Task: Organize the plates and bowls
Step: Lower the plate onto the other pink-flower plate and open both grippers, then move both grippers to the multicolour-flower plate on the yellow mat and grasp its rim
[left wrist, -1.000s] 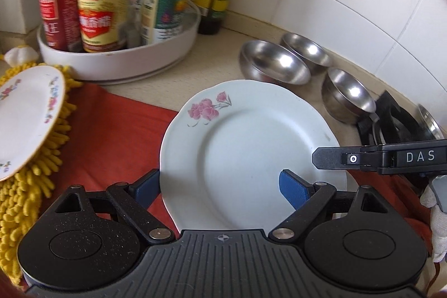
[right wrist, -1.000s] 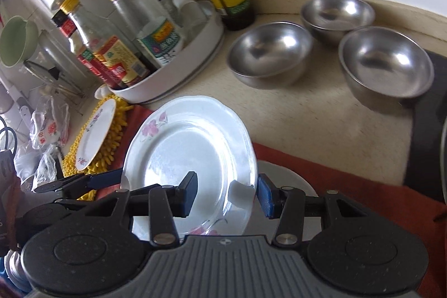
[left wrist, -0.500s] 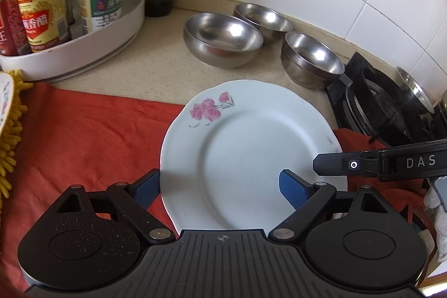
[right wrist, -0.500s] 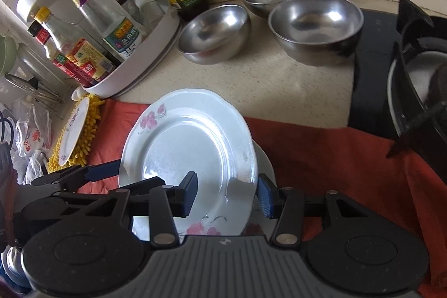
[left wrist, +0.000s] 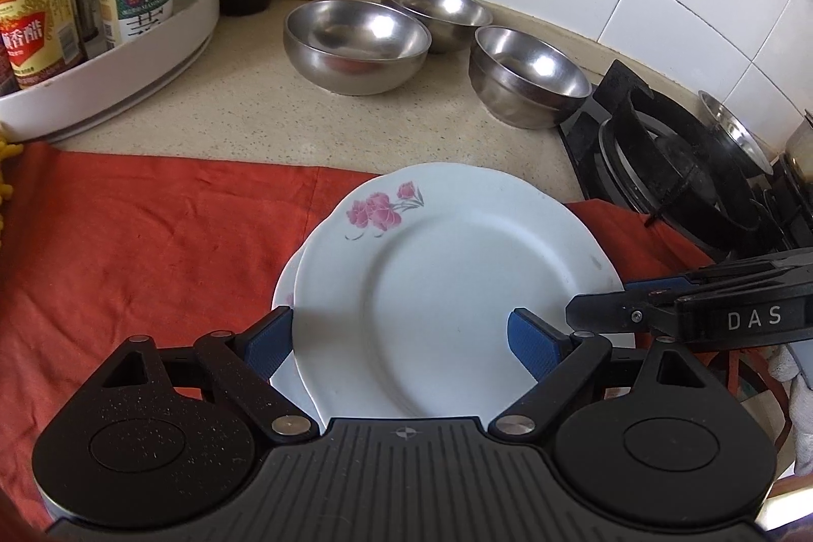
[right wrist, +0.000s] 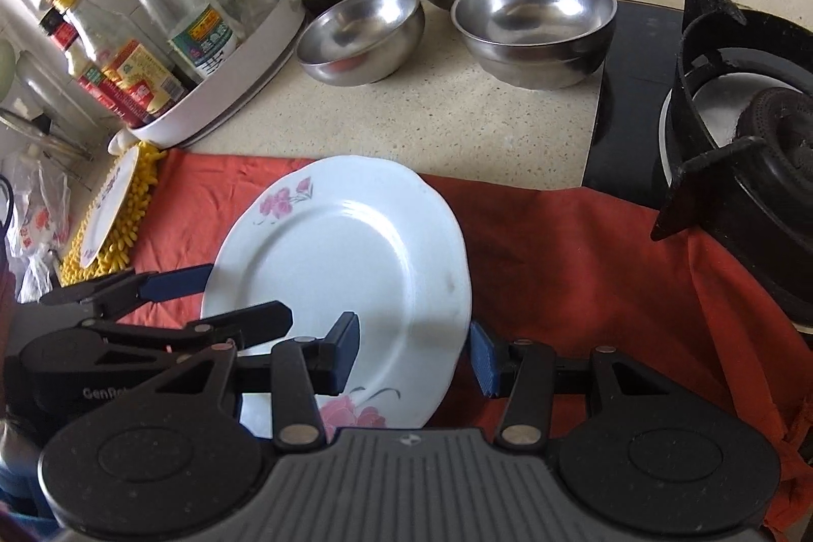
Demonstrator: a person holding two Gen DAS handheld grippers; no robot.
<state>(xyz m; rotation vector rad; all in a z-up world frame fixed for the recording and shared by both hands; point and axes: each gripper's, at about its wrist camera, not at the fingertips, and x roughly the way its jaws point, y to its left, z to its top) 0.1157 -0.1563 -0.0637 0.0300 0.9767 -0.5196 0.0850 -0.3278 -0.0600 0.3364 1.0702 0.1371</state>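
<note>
Glossy white ceramic plate [left wrist: 447,288], shiny steel bowls [left wrist: 355,44], matt red cloth [left wrist: 152,247], speckled stone counter [left wrist: 284,125]

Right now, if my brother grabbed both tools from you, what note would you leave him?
Tools: left tool and right tool are both shut on the white round flowered plate, tilted over a second white plate on the red cloth.
Done: nothing stacked yet.
Left: set it on that plate, fetch the third flowered plate from the yellow mop pad, then nest the three steel bowls, which stand apart.
</note>
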